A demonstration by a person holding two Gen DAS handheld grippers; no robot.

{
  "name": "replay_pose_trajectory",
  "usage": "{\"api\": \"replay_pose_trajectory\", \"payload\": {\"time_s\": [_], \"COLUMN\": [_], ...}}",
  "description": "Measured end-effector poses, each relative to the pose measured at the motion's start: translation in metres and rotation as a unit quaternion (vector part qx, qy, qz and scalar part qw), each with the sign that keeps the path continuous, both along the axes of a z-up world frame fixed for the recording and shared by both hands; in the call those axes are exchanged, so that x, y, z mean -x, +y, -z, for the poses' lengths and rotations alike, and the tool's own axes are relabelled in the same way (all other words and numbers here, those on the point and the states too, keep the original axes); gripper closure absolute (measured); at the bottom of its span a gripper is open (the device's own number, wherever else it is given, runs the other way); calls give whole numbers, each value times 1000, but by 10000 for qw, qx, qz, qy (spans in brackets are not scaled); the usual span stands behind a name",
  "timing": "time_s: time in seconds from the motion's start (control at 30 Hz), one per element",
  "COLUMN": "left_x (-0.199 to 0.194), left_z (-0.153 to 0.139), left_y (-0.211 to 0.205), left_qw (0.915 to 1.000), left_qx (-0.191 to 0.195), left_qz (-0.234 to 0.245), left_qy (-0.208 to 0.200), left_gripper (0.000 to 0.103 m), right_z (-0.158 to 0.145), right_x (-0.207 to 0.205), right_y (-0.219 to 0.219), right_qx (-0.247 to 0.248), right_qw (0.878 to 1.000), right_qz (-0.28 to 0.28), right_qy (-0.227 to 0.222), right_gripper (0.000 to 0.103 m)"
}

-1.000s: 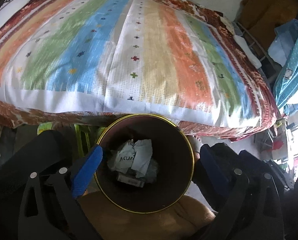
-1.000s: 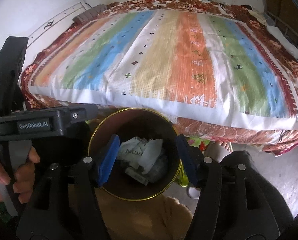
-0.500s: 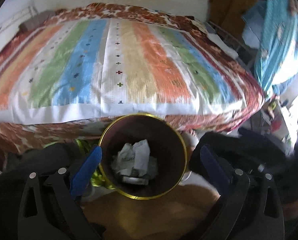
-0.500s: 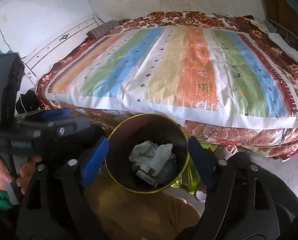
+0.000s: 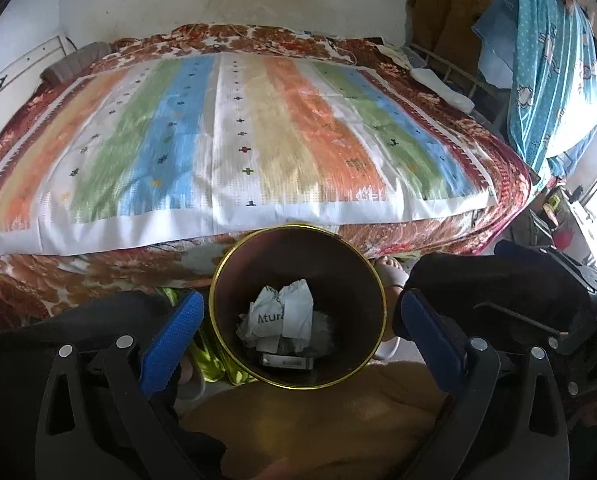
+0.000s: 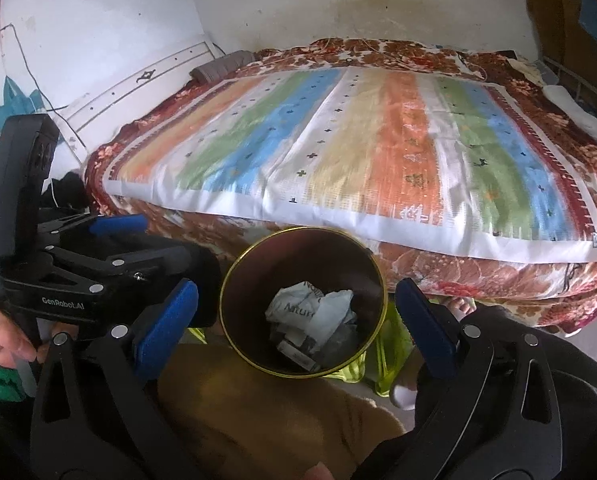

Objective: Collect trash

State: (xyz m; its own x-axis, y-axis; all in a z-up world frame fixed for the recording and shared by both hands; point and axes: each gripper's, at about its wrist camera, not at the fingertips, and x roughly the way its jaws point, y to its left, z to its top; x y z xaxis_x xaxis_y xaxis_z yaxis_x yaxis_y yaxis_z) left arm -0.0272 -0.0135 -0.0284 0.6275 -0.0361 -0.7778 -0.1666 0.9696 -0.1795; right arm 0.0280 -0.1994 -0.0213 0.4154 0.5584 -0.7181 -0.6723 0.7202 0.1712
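Observation:
A dark round bin with a gold rim (image 5: 372,276) stands on the floor in front of the bed; it also shows in the right wrist view (image 6: 234,276). Crumpled white paper (image 5: 286,314) (image 6: 318,312) and a small flat packet (image 5: 286,361) lie inside it. My left gripper (image 5: 300,338) is open and empty above the bin, jaws either side of it. My right gripper (image 6: 296,322) is open and empty above the bin too. The left gripper's body (image 6: 78,276) shows at the left of the right wrist view.
A bed with a striped cover (image 5: 238,132) (image 6: 358,152) fills the space behind the bin. A tan cushion (image 5: 310,420) lies in front of the bin. Green slippers (image 6: 382,344) and a bare foot (image 5: 388,266) are by the bin. Clothes (image 5: 554,60) hang at the right.
Both grippers have pulled up and back from the bin, so the bin looks smaller and more of the bed and wall shows. The right gripper's jaws have opened wider.

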Motion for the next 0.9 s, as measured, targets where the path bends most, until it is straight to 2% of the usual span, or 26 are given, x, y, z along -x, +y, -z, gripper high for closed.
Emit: {"api": "replay_pose_trajectory", "payload": {"time_s": [0.03,0.1,0.23,0.5,0.9], "left_x": [0,1,3,2,12], "left_z": [-1,-2,-7,1,3], "left_y": [0,3,1,5,4], "left_qw": [10000,9995,9999,9995,9996], "left_qx": [12,296,120,222,224], "left_qz": [-28,106,5,-127,-76], "left_qy": [27,-16,-113,204,148], "left_gripper": [6,6,6,6,6], "right_z": [0,0,2,2,6], "right_x": [0,1,0,4,1], "right_y": [0,1,1,1,0], "right_qx": [-19,-39,-111,-94,-68], "right_qw": [10000,10000,9999,9999,9997], "right_qz": [-15,-39,-58,-96,-93], "right_qy": [0,5,99,63,207], "right_gripper": [9,9,9,9,9]}}
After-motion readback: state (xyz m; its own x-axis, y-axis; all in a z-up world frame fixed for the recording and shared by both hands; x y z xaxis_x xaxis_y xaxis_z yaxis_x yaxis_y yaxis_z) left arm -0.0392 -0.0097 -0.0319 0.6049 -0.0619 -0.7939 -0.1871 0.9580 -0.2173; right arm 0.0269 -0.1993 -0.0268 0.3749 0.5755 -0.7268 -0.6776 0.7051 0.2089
